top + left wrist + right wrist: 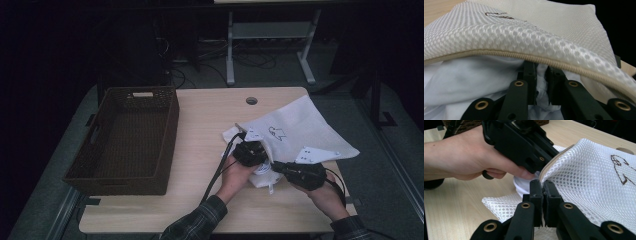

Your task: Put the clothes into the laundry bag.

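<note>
A white mesh bag (295,130) with a brown drawing lies on the right half of the table. Its zipped edge (499,53) arches over my left gripper (541,72), which reaches into the mouth and is shut on a fold of pale white cloth (469,80). My right gripper (542,187) is shut on the upper rim of the mesh bag (586,177) and holds the mouth lifted. In the high view the left gripper (252,152) and right gripper (277,167) sit close together at the bag's near corner, with cloth (262,175) bunched below them.
A dark wicker basket (172,130) stands on the left half of the wooden table (210,125). A round cable hole (251,100) lies near the far edge. Desk legs and cables stand on the floor beyond.
</note>
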{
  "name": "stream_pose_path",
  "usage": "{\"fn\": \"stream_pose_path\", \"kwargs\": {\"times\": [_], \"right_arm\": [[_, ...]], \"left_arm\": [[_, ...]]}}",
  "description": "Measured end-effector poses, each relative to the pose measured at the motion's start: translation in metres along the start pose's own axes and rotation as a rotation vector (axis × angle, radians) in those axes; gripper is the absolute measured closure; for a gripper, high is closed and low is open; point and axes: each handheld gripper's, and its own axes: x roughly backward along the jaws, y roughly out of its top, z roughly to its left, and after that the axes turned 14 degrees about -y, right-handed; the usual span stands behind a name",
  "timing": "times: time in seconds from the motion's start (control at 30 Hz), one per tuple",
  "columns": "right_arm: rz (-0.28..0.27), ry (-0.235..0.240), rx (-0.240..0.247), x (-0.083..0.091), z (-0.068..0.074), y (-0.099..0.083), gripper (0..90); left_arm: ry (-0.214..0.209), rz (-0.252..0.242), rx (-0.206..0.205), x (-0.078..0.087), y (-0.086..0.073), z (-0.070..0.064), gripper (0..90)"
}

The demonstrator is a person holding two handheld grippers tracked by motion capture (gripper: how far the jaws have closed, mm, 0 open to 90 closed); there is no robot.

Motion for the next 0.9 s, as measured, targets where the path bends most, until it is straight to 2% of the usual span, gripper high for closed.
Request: {"fn": "stream_pose_path", "kwargs": {"times": [0.23,0.5,0.7,0.9], "right_arm": [[-0.001,-0.002,-0.005,0.001,-0.002,0.000,86.2],[-0.001,-0.002,-0.008,0.001,-0.003,-0.001,86.1],[-0.001,-0.003,-0.008,0.001,-0.004,-0.001,86.1],[0.000,-0.004,-0.006,0.000,-0.004,-0.001,86.0]], "left_arm": [[-0.036,0.003,-0.016,0.010,-0.002,-0.003,65.1],[-0.042,0.023,-0.041,0.029,0.001,-0.009,46.8],[-0.056,0.037,-0.067,0.061,-0.004,-0.014,40.2],[-0.049,0.055,-0.073,0.090,-0.020,-0.020,36.9]]}}
